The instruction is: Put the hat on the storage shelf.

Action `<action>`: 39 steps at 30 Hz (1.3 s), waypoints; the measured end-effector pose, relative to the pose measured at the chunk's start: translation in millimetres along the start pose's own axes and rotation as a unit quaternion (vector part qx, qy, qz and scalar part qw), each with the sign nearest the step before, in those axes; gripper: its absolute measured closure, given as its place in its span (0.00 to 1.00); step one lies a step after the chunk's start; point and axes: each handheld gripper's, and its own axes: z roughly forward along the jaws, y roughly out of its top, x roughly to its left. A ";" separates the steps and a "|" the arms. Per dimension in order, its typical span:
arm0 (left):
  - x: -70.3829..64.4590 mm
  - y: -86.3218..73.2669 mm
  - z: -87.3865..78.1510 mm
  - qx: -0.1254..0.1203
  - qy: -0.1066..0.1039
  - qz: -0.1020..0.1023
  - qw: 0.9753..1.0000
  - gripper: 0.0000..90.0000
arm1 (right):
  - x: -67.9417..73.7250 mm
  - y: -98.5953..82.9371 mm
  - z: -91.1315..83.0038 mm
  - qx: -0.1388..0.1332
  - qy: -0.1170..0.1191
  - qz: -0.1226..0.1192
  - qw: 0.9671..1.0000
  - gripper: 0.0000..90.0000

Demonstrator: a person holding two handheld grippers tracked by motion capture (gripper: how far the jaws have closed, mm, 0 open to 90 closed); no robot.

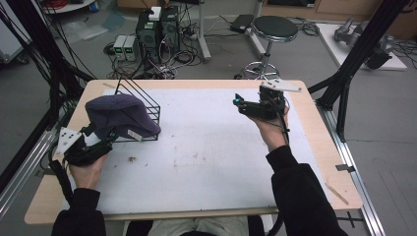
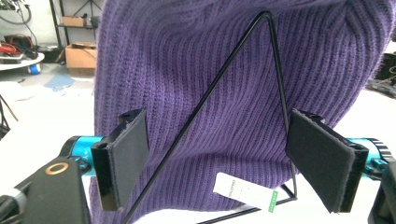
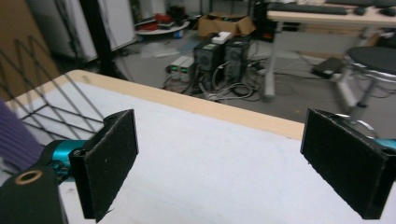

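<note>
hat (image 2: 243, 84): purple ribbed knit cloth, soft, matt, with a white paper tag (image 2: 243, 192) that has a green edge. rack (image 1: 147, 101): thin black wire, looks like metal, slight sheen. table (image 1: 221, 147): matt white top, a bit scuffed and speckled, with a pale wood-look edge. left gripper (image 2: 229, 158) pads (image 2: 322, 158): black, rough, felt-like matt; teal glossy metal parts behind. right gripper (image 3: 233, 163) pads same finish.

Lab: computer towers (image 1: 157, 29) (cables everywhere), stool (image 1: 274, 29).

Overhead camera, 2 close gripper cameras
</note>
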 end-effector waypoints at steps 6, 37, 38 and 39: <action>2.1 -0.2 -5.9 -0.017 0.016 -0.004 1.000 0.24 | -15.9 -12.9 -28.8 -0.029 -0.050 -0.004 0.998 0.12; -0.1 -15.7 -35.2 -0.037 0.059 -0.002 0.998 0.24 | -51.7 -118.2 -91.0 -0.078 -0.131 0.044 0.987 0.12; -0.5 -16.5 -35.5 -0.036 0.060 -0.001 0.998 0.24 | -51.3 -121.4 -90.7 -0.081 -0.134 0.045 0.987 0.12; -0.9 -17.1 -35.6 -0.036 0.061 -0.001 0.997 0.24 | -51.0 -124.5 -90.4 -0.082 -0.137 0.047 0.986 0.12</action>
